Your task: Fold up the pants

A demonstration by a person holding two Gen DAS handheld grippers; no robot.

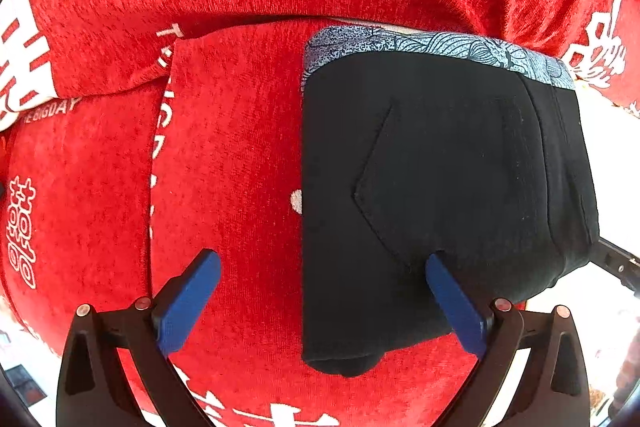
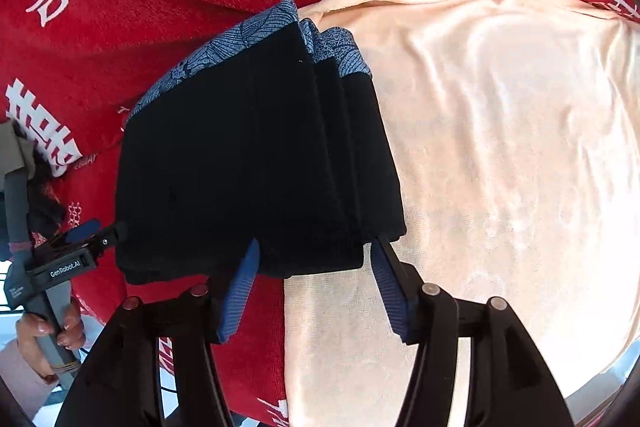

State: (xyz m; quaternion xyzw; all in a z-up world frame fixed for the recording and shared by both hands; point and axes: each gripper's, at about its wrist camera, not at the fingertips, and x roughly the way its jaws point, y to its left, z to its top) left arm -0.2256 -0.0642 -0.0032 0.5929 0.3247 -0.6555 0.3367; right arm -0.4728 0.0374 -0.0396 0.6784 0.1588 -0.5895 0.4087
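Your biggest risk is the red cloth (image 1: 240, 147): it is wrinkled and soft, so dragging a finger across it could shift the folded black pants (image 1: 432, 187) lying on it, their right part over the cream towel (image 2: 500, 147). Next, the stacked layers at the patterned waistband (image 2: 224, 43) could fan apart if nudged. Your left gripper (image 1: 324, 267) stands wide open, gripping nothing; your right gripper (image 2: 316, 247) is open astride the near edge. No containers are visible.

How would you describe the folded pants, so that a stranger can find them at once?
Look at the red cloth with white printed characters. Where a pale peach cloth lies over it, a compact folded bundle straddles both: the pants. They are the only black item, with a blue patterned band along one edge.
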